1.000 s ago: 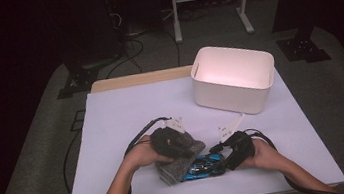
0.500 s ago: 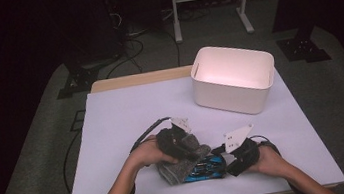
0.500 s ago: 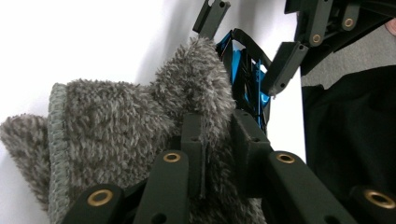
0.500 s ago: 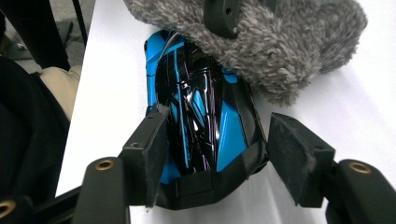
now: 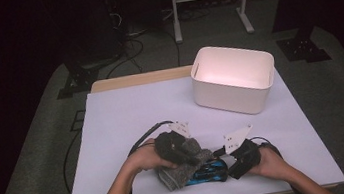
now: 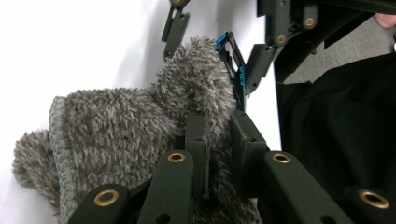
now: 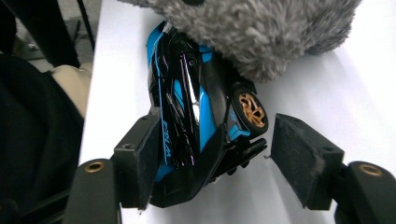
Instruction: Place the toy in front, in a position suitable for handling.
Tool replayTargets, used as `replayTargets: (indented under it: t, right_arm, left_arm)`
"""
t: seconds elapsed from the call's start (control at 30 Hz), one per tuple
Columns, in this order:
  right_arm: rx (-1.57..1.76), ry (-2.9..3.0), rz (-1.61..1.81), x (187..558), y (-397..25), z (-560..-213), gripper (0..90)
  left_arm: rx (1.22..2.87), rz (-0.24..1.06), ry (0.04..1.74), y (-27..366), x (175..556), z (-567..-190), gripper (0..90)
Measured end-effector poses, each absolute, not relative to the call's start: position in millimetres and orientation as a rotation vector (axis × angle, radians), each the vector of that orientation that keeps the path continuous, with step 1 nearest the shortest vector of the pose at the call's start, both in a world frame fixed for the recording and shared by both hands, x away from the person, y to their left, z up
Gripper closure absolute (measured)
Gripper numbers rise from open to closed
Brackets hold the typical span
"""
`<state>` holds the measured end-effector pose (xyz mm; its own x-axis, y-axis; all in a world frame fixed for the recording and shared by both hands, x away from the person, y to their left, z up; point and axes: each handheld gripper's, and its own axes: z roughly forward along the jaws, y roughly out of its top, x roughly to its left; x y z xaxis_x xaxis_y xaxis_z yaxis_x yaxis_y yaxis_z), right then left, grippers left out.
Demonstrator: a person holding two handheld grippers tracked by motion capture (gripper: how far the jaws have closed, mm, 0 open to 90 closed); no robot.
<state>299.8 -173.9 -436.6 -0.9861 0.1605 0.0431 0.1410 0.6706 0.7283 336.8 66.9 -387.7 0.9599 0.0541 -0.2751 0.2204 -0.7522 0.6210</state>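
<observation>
Pinching a fold of the grey fuzzy sock [image 6: 140, 126], the left gripper [image 5: 179, 149] sits low at the near edge of the table [image 5: 126, 113], its jaws drawn tight on the pile with only a sliver of fleece between them in the left gripper view. The sock lies bunched on the white tabletop, a stitched hem curling down its left side, and in the high view it sprawls just under the left hand [image 5: 145, 157]. Moving right, the sock drapes over one end of the toy car [image 7: 187, 107], a blue and black racer with gold wheels, lying on the table just beside the near edge. In the left gripper view a bit of blue bodywork pokes out past the fleece. Further right, the right gripper [image 7: 212, 158] has its jaws spread wide around the car's free end: one pad rests against the car's blue flank, the other stands apart from the gold wheel, so nothing is clamped there. The right hand [image 5: 269, 162] sits behind it in the high view. Far back and to the right, well apart from all this, stands a white bin [image 5: 233, 79].
</observation>
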Motion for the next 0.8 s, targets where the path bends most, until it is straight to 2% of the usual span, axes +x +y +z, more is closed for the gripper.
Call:
replayTargets:
  t: [0.5,0.6,0.8]
  right_arm:
    - [0.239,2.984,1.269,296,-163,-449,44.7]
    - [0.208,3.021,1.249,293,-158,-453,54.6]
    - [0.195,3.017,1.292,294,-159,-456,55.9]
  left_arm:
    - [2.401,-0.318,0.105,67,320,-384,79.4]
    - [2.397,-0.325,0.097,68,319,-384,79.6]
    - [2.389,-0.314,0.092,69,317,-382,79.6]
